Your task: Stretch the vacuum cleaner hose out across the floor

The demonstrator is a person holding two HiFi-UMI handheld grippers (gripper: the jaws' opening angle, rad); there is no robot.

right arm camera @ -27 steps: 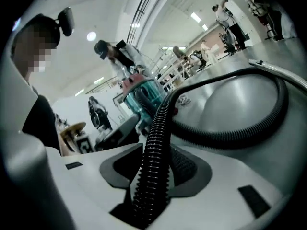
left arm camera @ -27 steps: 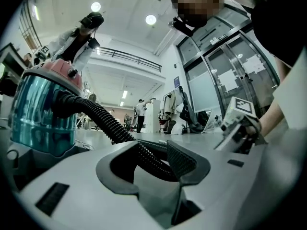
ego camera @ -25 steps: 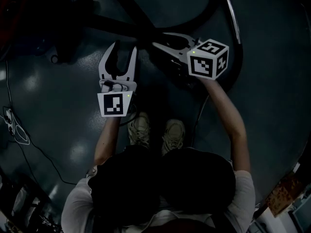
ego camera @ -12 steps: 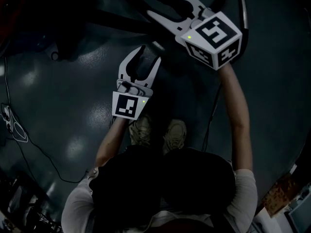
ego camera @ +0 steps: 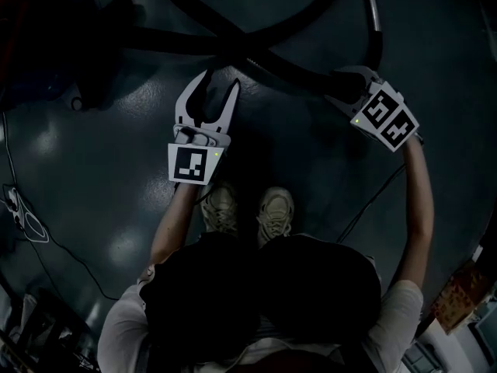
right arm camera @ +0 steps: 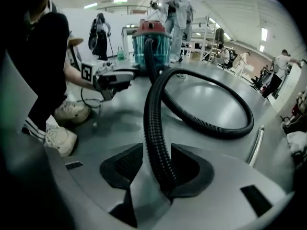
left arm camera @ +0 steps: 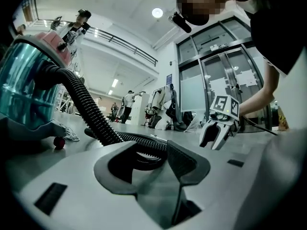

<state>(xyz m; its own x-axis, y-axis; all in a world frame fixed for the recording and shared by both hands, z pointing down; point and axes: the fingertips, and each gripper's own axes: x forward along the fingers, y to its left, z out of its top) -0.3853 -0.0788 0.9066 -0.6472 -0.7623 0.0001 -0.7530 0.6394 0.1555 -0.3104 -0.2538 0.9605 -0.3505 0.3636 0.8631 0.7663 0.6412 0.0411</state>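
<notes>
Since 1 second ago the left gripper (ego camera: 220,82) has crept toward the crossing of the hose, while the right gripper (ego camera: 335,84) has swung up and then out to the right, low over the floor. At far left the vacuum cleaner (left arm camera: 26,87) stands on its wheels with the hose (ego camera: 287,67) leaving its body, and nothing holds it in place. The left gripper's 2 jaws stand apart with nothing between them; the hose lies on the floor just beyond their tips. From there the hose crosses over itself in 1 wide loop and runs into the right gripper, whose jaws are clamped on it. A pull from the right would likely drag or tip the canister before the loop opens, or tighten the crossing into a kink. The ribbed hose might also slide through the pads, and the loop could snag the metal tube (ego camera: 373,22) lying at far right.
</notes>
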